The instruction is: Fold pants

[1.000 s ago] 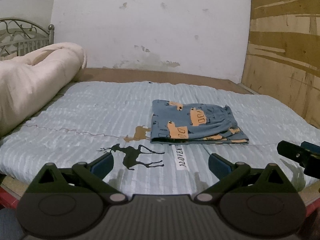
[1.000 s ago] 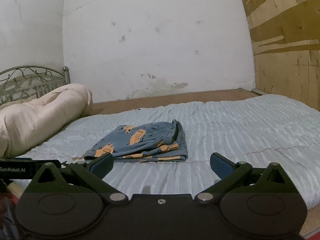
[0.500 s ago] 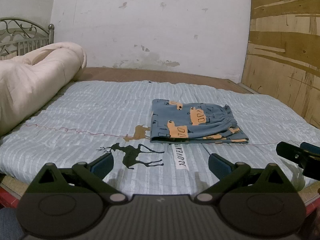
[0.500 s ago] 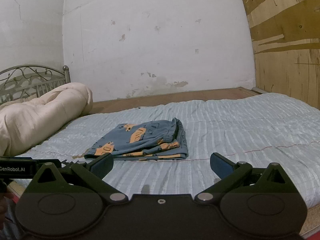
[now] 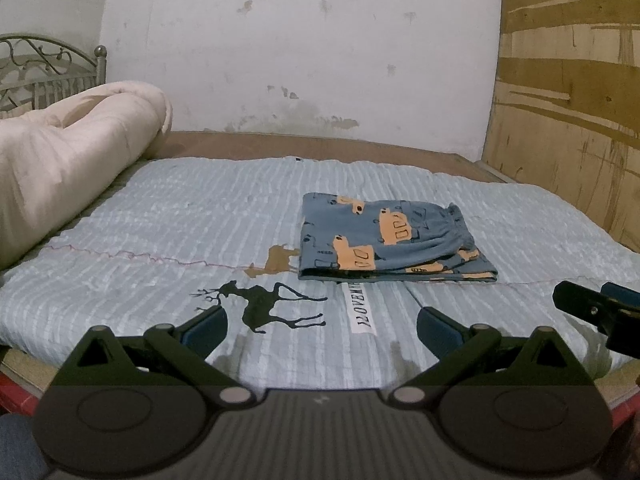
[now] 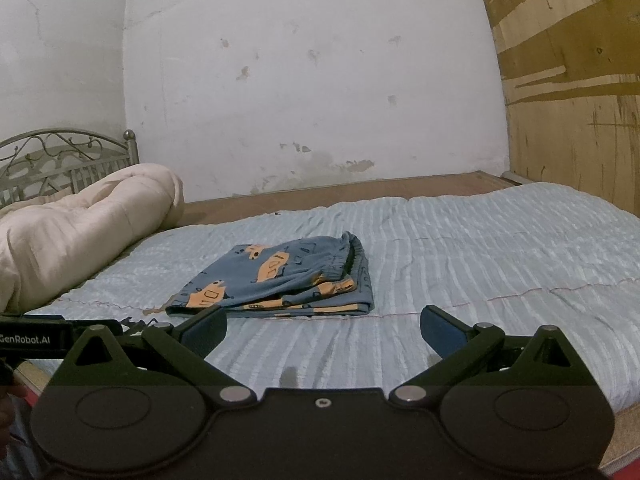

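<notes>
We see the pants (image 5: 384, 240) folded, soft and light; best pinched at the thick folded edge; both jaws spread wide, empty

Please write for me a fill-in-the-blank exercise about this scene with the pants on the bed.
1. The pants lie ____ on the bedspread.
2. Both the left hand-held gripper and the right hand-held gripper are ____.
3. The animal printed in black on the bedspread is a ____.
4. The rolled quilt is ____ in colour.

Missing words: folded; open; deer; cream
</notes>
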The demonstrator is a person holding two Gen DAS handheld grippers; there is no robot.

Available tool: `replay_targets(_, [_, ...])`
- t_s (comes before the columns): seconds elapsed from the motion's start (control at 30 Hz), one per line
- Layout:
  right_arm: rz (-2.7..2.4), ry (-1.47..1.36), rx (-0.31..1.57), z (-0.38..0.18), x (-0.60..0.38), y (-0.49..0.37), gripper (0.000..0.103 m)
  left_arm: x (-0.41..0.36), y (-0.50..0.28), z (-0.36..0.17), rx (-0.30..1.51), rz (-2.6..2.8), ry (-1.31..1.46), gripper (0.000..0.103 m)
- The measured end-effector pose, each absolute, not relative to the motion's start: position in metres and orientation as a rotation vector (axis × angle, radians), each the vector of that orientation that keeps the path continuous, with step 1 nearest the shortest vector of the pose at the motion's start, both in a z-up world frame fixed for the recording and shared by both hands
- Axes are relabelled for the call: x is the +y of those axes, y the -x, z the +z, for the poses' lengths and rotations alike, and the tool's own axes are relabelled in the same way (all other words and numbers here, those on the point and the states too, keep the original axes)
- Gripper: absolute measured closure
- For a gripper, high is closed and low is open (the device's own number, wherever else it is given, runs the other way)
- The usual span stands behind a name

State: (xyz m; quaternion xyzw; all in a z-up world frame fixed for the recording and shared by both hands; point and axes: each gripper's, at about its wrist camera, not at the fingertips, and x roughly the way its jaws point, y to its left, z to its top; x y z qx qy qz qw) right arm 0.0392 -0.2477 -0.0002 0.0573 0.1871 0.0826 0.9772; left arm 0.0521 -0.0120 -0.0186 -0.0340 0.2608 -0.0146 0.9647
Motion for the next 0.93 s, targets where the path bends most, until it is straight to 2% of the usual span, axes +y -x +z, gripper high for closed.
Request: replay_targets(0.93, [0.164, -0.111, 0.405, -0.0092, -0.2452, -0.0423, 0.001, -0.0125, -0.0583, -0.0248, 0.582, -0.01, 0.077, 0.001])
